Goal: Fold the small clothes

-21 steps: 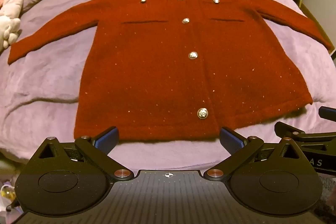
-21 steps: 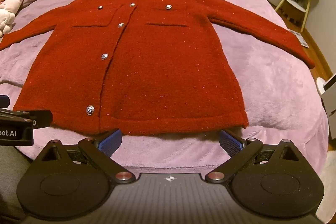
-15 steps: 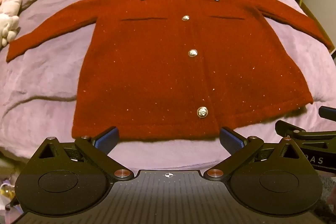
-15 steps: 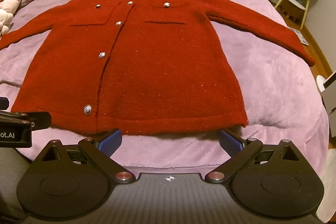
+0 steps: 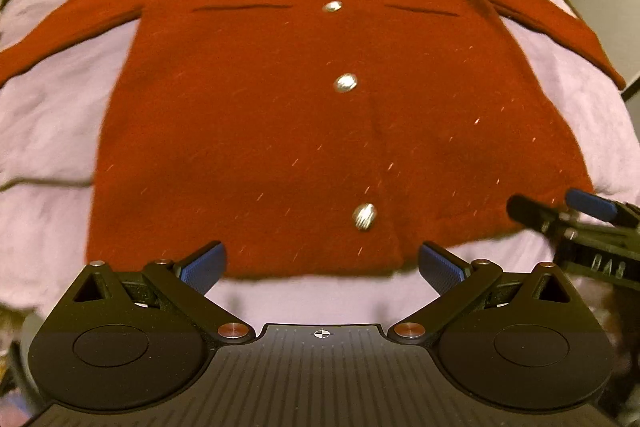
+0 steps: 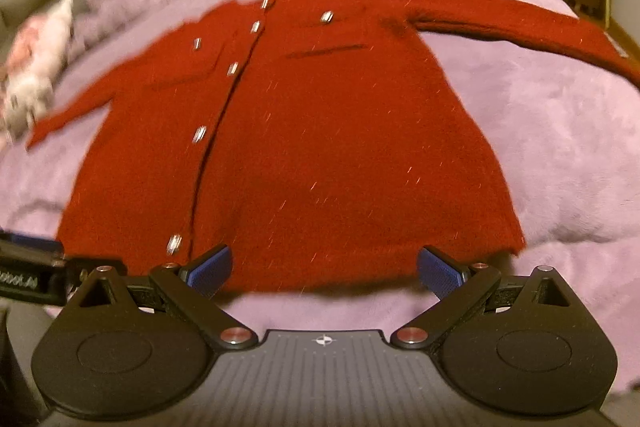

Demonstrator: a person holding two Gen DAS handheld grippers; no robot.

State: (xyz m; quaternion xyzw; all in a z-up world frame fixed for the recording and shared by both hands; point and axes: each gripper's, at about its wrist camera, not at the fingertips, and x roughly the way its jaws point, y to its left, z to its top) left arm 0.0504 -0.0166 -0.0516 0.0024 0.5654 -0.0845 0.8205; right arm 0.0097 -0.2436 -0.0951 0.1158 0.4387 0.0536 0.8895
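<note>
Your left gripper [image 5: 320,265] has its blue-padded fingers [image 5: 202,267] spread as wide as they go, and nothing is between them. They hold nothing. Your right gripper [image 6: 325,269] is just the same: fingers [image 6: 440,273] spread wide, gripping nothing.

The red fuzzy knit cardigan with shiny silver buttons [image 5: 320,115] lies flat on the purple fleece bed blanket [image 5: 52,131], front side up, with both sleeves stretched out to 9 and 3 o'clock. In the left wrist view, its bottom hem sits right at your left fingertips, at 12 o'clock from them. The lowest silver button [image 5: 364,217] is just past the hem, a little toward 1 o'clock. I cannot tell if the fingertips touch the hem. Your right gripper pokes in at 3 o'clock, over the hem's right corner.

In the right wrist view the hem of the cardigan [image 6: 320,147] also sits right at your right fingertips, at 12 o'clock. The button row runs toward 11 o'clock. A white and pink soft toy [image 6: 36,67] lies on the bed at 10 o'clock.

Compared with half a second ago, both grippers have come closer to the hem, and the cardigan looks bigger. The right view has turned a bit. Both pictures are blurry now.
</note>
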